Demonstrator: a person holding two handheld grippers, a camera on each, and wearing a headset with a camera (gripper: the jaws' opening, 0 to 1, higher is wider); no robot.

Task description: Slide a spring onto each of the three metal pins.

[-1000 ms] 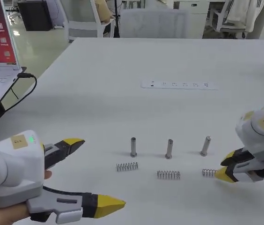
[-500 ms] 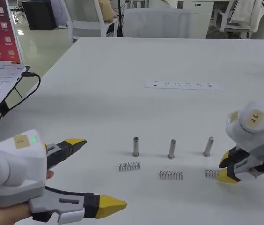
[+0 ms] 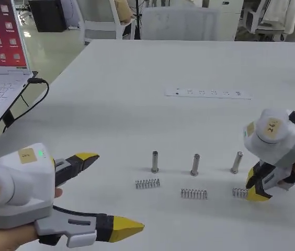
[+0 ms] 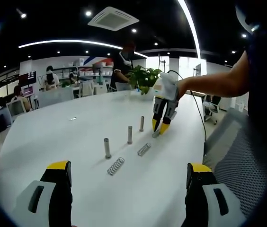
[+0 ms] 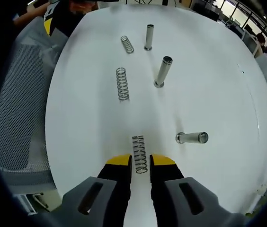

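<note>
Where your right tool is: the right gripper (image 3: 256, 191) (image 5: 140, 163) is down at the table (image 3: 137, 104), tips straddling the nearest spring (image 3: 239, 192) (image 5: 140, 153).
Right jaws: parted only a sliver wider than the coil, and you have nothing lifted. I can't tell whether a tip touches it.
Nearest spring: flat on the table, near end between your yellow tips, the rest running straight ahead of them.
Nearest pin (image 3: 236, 162) (image 5: 192, 138): upright, bare, just ahead and right of your right tip.
Middle spring (image 3: 194, 193) (image 5: 122, 83): well ahead of your jaws, slightly left, lying flat.
Middle pin (image 3: 195, 164) (image 5: 162, 72): upright, ahead and a touch right, beside that spring.
Far spring (image 3: 147, 183) (image 5: 128, 44) and far pin (image 3: 155, 161) (image 5: 149, 37): farthest ahead, side by side, pin standing, spring flat.
Your other tool: the left gripper (image 3: 113, 191) (image 4: 128, 168) hangs low over the table, jaws spread wide, holding nothing.
Ahead of the left jaws: the whole row sits between them, well apart, with your right gripper at its far end.
</note>
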